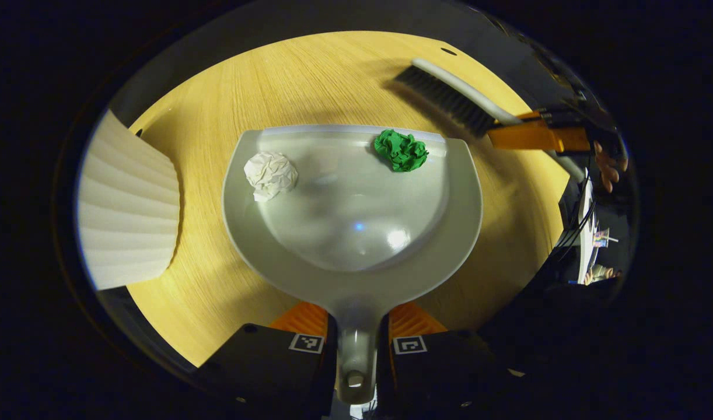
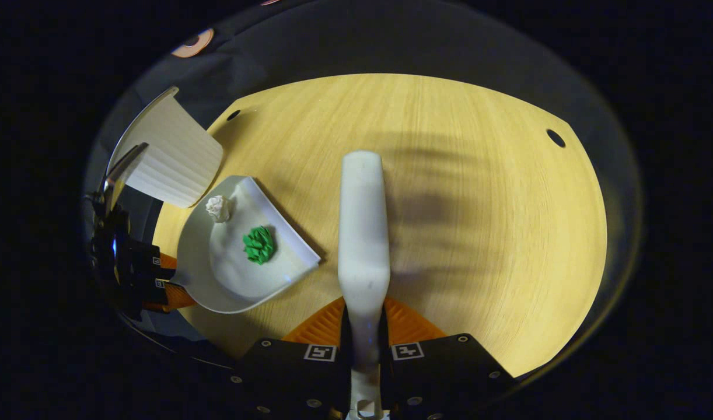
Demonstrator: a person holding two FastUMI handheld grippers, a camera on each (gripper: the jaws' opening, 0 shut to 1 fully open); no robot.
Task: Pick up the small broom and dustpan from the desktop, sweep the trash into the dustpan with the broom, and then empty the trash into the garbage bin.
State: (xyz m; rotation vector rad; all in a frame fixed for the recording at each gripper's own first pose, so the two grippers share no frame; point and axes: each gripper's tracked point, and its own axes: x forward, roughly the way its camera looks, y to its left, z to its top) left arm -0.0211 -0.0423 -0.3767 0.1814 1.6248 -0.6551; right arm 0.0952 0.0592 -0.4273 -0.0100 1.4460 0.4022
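The grey dustpan (image 1: 356, 233) is held by its handle in my left gripper (image 1: 356, 326), which is shut on it. Inside the pan lie a crumpled white paper ball (image 1: 270, 175) and a green paper ball (image 1: 401, 150). My right gripper (image 2: 365, 326) is shut on the white handle of the small broom (image 2: 363, 221). In the left gripper view the broom's dark bristles (image 1: 447, 99) hang beyond the pan's front right corner, apart from it. In the right gripper view the dustpan (image 2: 228, 274) sits at the left with both balls in it.
A white ribbed garbage bin (image 1: 126, 210) stands just left of the dustpan, at the wooden table's (image 1: 310, 81) left edge; it also appears as the bin (image 2: 172, 154) in the right gripper view. A hand holds the right gripper at far right.
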